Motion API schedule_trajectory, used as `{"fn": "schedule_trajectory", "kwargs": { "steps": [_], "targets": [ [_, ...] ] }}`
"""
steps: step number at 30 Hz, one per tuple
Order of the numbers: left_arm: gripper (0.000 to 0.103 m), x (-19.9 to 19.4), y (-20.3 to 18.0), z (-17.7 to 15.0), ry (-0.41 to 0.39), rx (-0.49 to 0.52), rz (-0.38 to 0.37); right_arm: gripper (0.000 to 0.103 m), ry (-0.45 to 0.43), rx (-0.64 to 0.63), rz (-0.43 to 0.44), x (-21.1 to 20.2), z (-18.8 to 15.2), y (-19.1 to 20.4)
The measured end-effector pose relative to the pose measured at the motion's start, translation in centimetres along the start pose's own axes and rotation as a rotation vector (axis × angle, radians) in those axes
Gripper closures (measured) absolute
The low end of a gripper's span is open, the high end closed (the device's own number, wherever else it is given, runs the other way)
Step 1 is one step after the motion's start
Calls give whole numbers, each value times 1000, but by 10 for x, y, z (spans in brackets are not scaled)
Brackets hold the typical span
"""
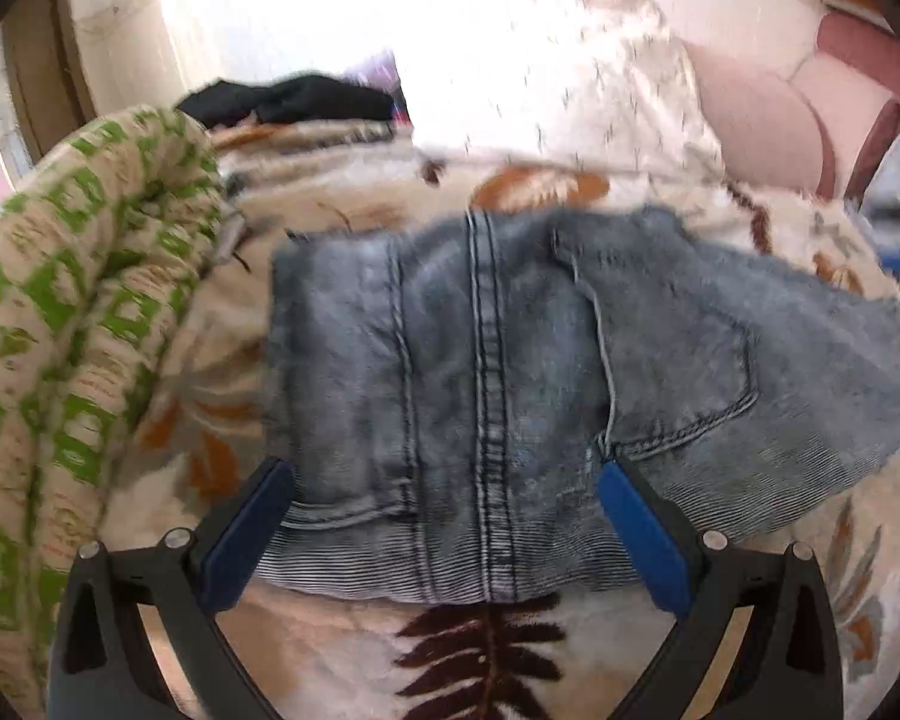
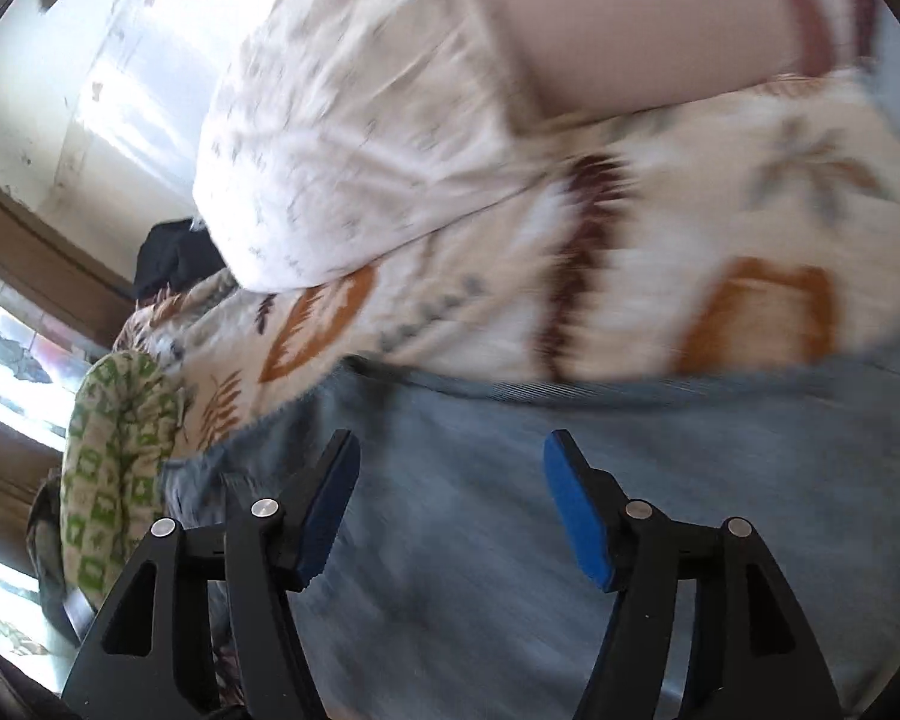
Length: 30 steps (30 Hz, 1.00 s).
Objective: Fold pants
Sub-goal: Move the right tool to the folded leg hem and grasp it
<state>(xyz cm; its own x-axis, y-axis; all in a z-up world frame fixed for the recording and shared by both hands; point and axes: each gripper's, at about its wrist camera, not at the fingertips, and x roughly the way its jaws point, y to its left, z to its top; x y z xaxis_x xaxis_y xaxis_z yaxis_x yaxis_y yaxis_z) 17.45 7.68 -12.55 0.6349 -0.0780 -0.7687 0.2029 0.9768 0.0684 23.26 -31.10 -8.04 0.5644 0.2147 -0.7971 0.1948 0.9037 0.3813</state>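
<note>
Light blue denim pants (image 1: 510,360) lie folded into a short stack on a cream blanket with brown and orange leaves (image 1: 342,618). A back pocket and the centre seam face up. My left gripper (image 1: 447,469) hovers over the near edge of the stack, open wide, with one blue pad at each side of the seam and nothing pinched. In the right wrist view the picture is smeared. My right gripper (image 2: 450,438) is open above a flat stretch of the pants (image 2: 480,540), with nothing between its pads.
A rolled green-and-cream quilt (image 1: 78,300) borders the pants on the left. A black garment (image 1: 294,99) lies at the back. A white patterned pillow (image 1: 600,90) and a pink cushion (image 1: 762,120) sit behind. The quilt (image 2: 120,468) and white pillow (image 2: 360,120) also show in the right wrist view.
</note>
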Motion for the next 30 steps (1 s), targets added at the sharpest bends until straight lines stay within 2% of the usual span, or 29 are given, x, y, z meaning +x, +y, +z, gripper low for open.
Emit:
{"fn": "schedule_trajectory", "kwargs": {
  "steps": [3, 6, 9, 12, 15, 18, 21, 25, 30],
  "targets": [
    [0, -18, 12, 3, -52, -13, 25, 36, -52, 57, -31, -53, -24, -46],
    [0, -29, 33, 1, -65, -53, 71, 32, -106, 144, -61, -97, -50, -95],
    [0, -38, 52, -7, -67, -118, 138, 32, -132, 250, -36, -127, -77, -140],
    [0, -52, 49, -15, -62, -138, 133, 31, -189, 373, 25, -145, -102, -178],
    [0, -61, 17, -13, -30, -50, 68, 30, -261, 492, 104, -154, -124, -206],
    [0, -69, -31, 4, -26, 56, 3, 28, -313, 603, 144, -151, -139, -229],
    [0, -77, -82, 31, -38, 142, -95, 28, -302, 702, 162, -139, -144, -251],
    [0, -71, -162, 66, -48, 299, -206, 28, -310, 759, 200, -128, -142, -270],
    [0, -40, -258, 94, 14, 502, -304, 28, -312, 794, 238, -113, -137, -283]
  ]
}}
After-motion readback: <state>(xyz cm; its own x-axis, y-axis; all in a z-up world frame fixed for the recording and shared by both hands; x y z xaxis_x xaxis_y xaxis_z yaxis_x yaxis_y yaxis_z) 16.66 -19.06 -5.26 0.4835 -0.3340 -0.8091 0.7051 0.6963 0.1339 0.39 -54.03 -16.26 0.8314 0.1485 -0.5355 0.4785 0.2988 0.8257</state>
